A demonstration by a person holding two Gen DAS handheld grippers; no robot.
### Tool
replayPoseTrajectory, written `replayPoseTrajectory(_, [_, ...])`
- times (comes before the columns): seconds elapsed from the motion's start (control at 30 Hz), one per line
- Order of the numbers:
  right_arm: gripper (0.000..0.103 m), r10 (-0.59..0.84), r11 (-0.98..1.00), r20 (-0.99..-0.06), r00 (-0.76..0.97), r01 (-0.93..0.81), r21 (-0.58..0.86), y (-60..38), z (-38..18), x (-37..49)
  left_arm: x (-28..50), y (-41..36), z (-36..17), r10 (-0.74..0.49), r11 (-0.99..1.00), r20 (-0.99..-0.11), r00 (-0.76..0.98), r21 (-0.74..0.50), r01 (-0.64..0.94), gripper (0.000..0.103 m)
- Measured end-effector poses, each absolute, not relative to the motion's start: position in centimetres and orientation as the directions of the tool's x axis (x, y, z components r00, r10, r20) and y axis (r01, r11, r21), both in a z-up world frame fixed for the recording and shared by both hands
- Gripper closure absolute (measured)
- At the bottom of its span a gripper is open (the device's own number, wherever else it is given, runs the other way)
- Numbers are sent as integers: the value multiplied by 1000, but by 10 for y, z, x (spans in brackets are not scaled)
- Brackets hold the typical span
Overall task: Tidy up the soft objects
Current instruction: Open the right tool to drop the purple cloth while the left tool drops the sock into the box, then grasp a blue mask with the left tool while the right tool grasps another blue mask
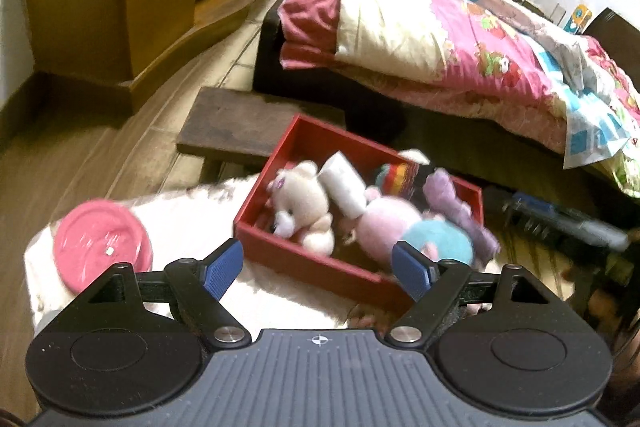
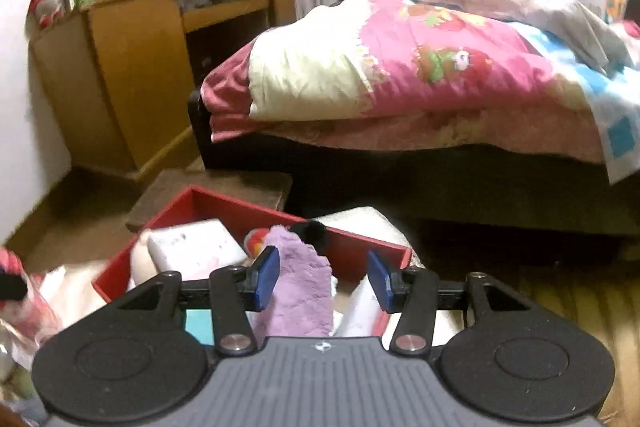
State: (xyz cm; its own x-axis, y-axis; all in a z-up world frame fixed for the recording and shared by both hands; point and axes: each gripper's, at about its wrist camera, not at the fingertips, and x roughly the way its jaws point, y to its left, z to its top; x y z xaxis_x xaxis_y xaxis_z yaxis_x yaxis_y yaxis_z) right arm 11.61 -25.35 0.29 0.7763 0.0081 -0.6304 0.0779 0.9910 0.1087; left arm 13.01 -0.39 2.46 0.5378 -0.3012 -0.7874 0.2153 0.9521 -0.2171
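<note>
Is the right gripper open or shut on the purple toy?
Open. The right gripper has its blue pads spread wide; the purple toy sits between them over the red box, touching at most the left pad.

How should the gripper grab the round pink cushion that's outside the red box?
Probably by its rim, from above. The round pink cushion lies flat on the white rug, left of the red box, so only its edge is thin enough to pinch. The open left gripper is nearest.

Red box (image 1: 280, 251) crowded; white rug (image 1: 188, 215) open.
</note>
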Motion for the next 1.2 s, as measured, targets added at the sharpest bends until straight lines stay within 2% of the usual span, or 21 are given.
replayPoseTrajectory(0.2, [83, 56, 988, -648, 759, 51, 145, -250, 10, 93, 118, -5, -5, -281, 955, -844, 458, -197, 224, 23])
replayPoseTrajectory(0.33, [83, 92, 982, -661, 744, 43, 185, -241, 6, 69, 105, -3, -4, -282, 951, -838, 468, -182, 249, 23])
replayPoseTrajectory(0.5, [83, 169, 972, -672, 721, -8, 235, -227, 3, 49, 101, 16, -2, -144, 982, -838, 526, -57, 177, 18])
replayPoseTrajectory(0.77, [80, 299, 949, -692, 658, -127, 289, -200, -2, 34, 109, 12, -48, -84, 989, -919, 385, -31, 141, 18])
replayPoseTrajectory(0.93, [78, 330, 941, -709, 622, -161, 297, -194, -12, 24, 114, -6, -64, 41, 981, -915, 402, 114, 159, 19])
replayPoseTrajectory(1.07, [78, 367, 925, -730, 576, -147, 349, -201, -23, 24, 119, -18, -80, 29, 979, -933, 359, 99, 176, 34])
replayPoseTrajectory(1.13, [78, 358, 929, -734, 577, -141, 343, -203, -26, 23, 119, -21, -86, 34, 977, -933, 358, 106, 185, 33])
replayPoseTrajectory(1.2, [77, 351, 930, -739, 575, -126, 344, -207, -28, 24, 121, -21, -92, 105, 972, -923, 371, 174, 159, 34])
